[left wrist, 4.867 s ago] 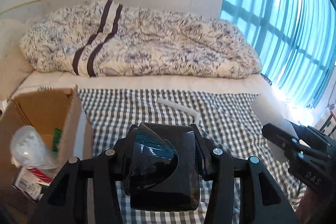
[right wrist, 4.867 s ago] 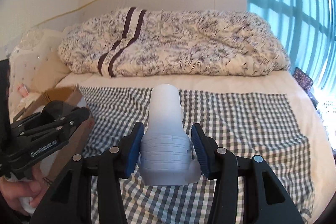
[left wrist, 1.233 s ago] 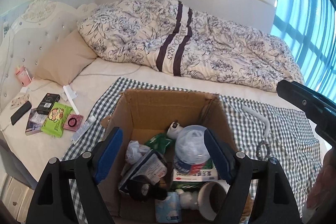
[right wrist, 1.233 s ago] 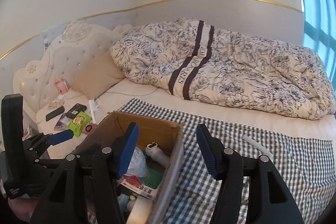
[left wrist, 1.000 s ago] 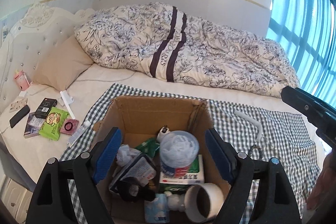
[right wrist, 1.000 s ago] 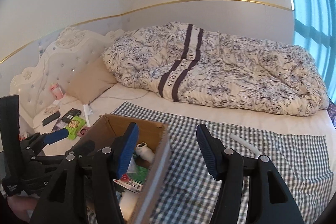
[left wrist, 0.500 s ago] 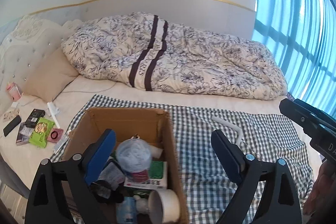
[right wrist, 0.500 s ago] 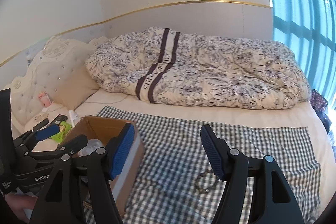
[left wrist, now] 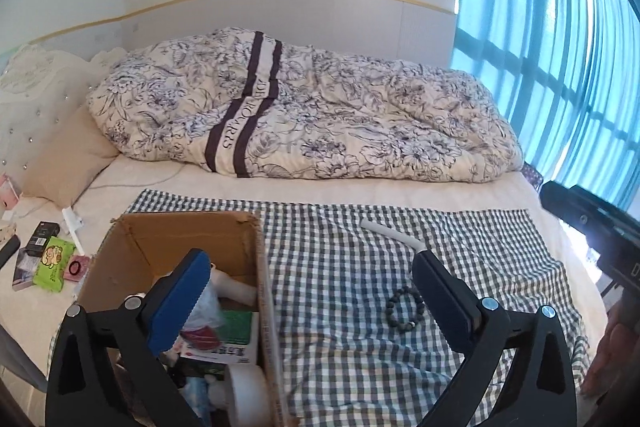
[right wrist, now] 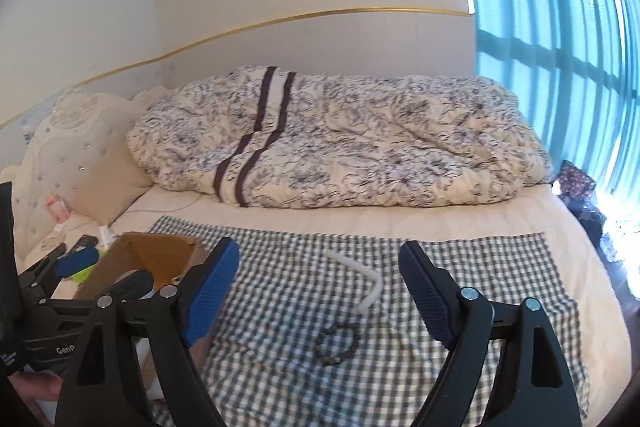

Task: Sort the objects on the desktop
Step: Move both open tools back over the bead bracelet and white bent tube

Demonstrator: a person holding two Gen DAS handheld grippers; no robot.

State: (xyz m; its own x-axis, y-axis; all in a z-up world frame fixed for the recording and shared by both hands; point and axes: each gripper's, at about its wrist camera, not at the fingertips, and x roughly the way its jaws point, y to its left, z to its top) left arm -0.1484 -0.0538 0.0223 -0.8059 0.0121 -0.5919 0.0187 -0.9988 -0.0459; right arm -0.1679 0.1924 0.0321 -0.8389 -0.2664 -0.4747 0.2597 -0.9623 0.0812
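A cardboard box (left wrist: 188,239) filled with several sorted items stands on the checked cloth (left wrist: 344,339) at the left; the right wrist view shows the box (right wrist: 160,255) too. On the cloth lie a dark bead bracelet (left wrist: 405,307) (right wrist: 339,341) and a bent white tube (left wrist: 392,234) (right wrist: 362,277). My left gripper (left wrist: 308,283) hangs open and empty above the box's right wall. My right gripper (right wrist: 318,267) is open and empty above the cloth, with the bracelet and tube between its fingers in view.
A floral duvet (left wrist: 304,115) lies bunched along the far side of the bed. Small items, among them a green pack (left wrist: 54,263), sit on the sheet at the left near a beige pillow (left wrist: 64,163). Blue curtains (left wrist: 560,67) close the right side.
Both grippers let go of the black object and the white bottle and now stand open and empty. Both views swung right, away from the box toward the bracelet and tube.
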